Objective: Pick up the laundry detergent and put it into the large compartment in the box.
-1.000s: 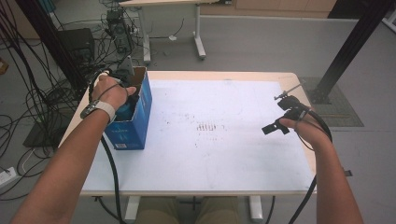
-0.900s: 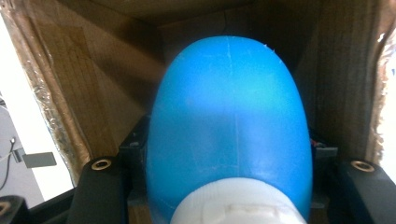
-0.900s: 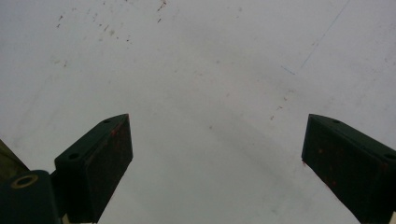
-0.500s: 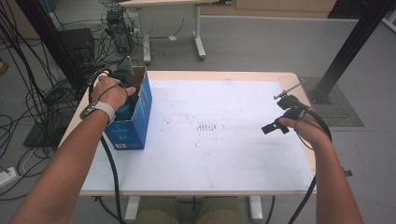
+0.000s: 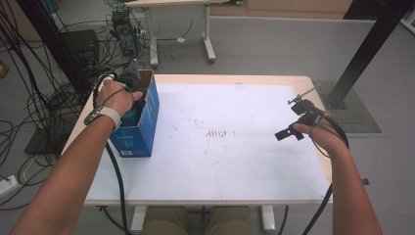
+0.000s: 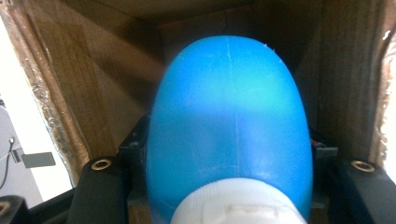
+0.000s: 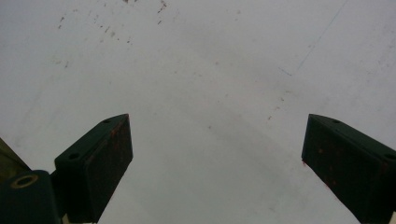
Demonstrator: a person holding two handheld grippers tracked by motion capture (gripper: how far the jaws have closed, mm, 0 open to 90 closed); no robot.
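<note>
Two grippers: my left gripper (image 6: 224, 205), inside the cardboard box (image 5: 147, 122), clamps a blue bottle (image 6: 229, 126); my right gripper (image 7: 215, 154) hovers wide open, empty, over the table (image 5: 235, 161).

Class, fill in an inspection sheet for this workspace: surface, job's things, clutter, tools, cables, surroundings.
Surface: white table, faint specks mid-top.
Job's things: blue bottle, white cap, inside open blue cardboard box at table's left edge.
Clutter: nothing seen.
Tools: left tool reaches into box, shut on bottle; right tool open above bare table.
Cables: one trails from each tool; tangles on floor at left.
Surroundings: grey floor, second table behind, black post.
</note>
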